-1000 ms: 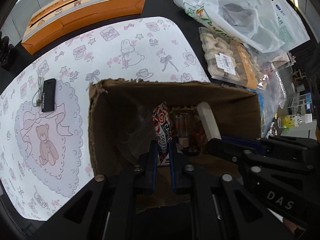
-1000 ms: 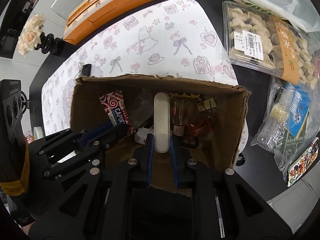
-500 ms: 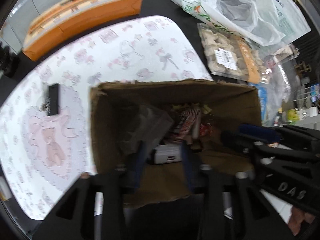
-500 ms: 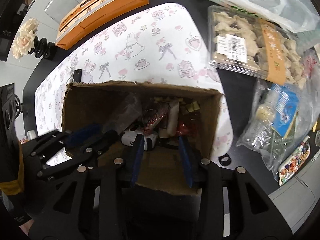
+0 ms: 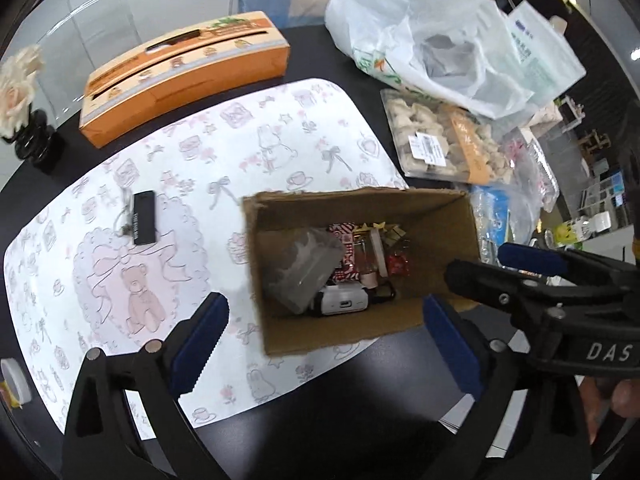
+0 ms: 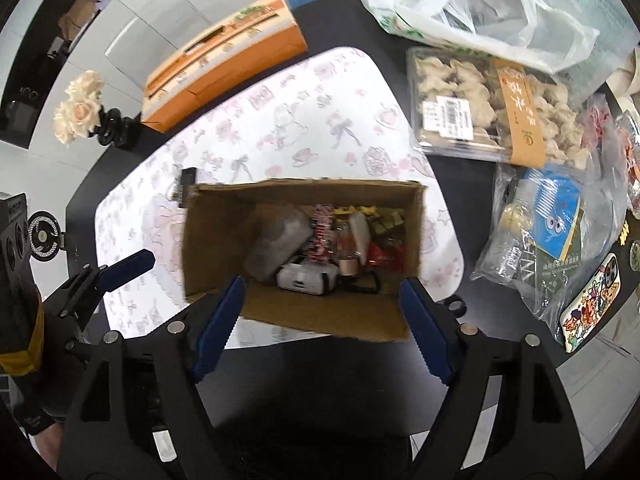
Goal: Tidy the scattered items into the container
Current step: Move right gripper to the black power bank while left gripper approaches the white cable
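Note:
An open cardboard box [image 5: 436,216] [image 6: 216,240] stands on a patterned white mat [image 5: 248,148]. Inside it lie a red-and-white coffee sachet [image 5: 344,252] [image 6: 322,236], a white stick [image 6: 358,230], a white device [image 5: 344,302] [image 6: 302,280], a clear plastic piece [image 5: 308,268] and other small items. A black USB stick [image 5: 144,218] [image 6: 187,186] lies on the mat left of the box. My left gripper [image 5: 328,340] is open and empty above the box's near edge. My right gripper [image 6: 320,328] is open and empty there too, and also shows at the right of the left wrist view [image 5: 516,268].
An orange carton [image 5: 184,72] lies at the back of the black table. A white plastic bag [image 5: 432,40], a dumpling tray [image 5: 444,140] and bagged goods [image 6: 552,232] crowd the right side. A flower vase [image 6: 84,112] stands back left. A tape roll [image 5: 14,380] sits at the left edge.
Both grippers were shut, the left on the sachet and the right on the white stick, low in the box. Both opened wide, let them fall in, and rose away.

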`<state>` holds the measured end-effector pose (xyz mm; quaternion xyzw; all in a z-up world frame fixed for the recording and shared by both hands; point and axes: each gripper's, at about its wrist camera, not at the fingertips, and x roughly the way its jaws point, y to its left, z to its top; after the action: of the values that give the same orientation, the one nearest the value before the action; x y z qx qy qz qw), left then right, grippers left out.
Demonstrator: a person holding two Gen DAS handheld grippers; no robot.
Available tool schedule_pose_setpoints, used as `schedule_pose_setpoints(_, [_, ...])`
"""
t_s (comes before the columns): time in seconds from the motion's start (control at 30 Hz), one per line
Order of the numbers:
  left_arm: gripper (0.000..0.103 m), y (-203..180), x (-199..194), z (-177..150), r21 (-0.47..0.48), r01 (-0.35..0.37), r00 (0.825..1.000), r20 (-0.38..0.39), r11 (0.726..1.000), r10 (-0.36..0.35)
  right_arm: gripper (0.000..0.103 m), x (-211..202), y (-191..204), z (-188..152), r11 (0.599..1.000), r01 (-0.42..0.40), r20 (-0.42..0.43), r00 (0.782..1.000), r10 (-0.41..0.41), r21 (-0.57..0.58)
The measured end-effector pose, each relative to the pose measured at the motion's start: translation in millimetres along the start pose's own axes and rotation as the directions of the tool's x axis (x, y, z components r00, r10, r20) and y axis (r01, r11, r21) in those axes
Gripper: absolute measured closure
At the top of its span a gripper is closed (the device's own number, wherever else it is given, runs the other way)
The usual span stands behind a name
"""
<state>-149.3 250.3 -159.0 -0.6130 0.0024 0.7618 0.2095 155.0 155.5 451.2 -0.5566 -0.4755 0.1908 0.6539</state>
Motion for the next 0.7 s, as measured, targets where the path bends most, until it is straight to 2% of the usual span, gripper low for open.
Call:
schedule_pose_setpoints(0.2, [0.006,48,-26,-19,-0.055,-0.027,0.999,0.018,0.998,0.028,0.021,2,62,-7,0.997,-0.016,0.012,1.000,0.016,-0.076])
schedule_pose_setpoints(0.43, [0.006,140,-50,-52,-0.180,-0.061,0.998,0.021,0.982,0.066,0.022,20,142,-21,0.986,-0.032,0.007,0.999,0.034,-0.162])
schedule_pose_setpoints(0.7, [0.006,220,-51,-72,-0.251,-0.095,0.995,-0.003,0.963,0.097,0.022,56,218,-21,0.980,-0.021,-0.006,1.000,0.020,-0.200])
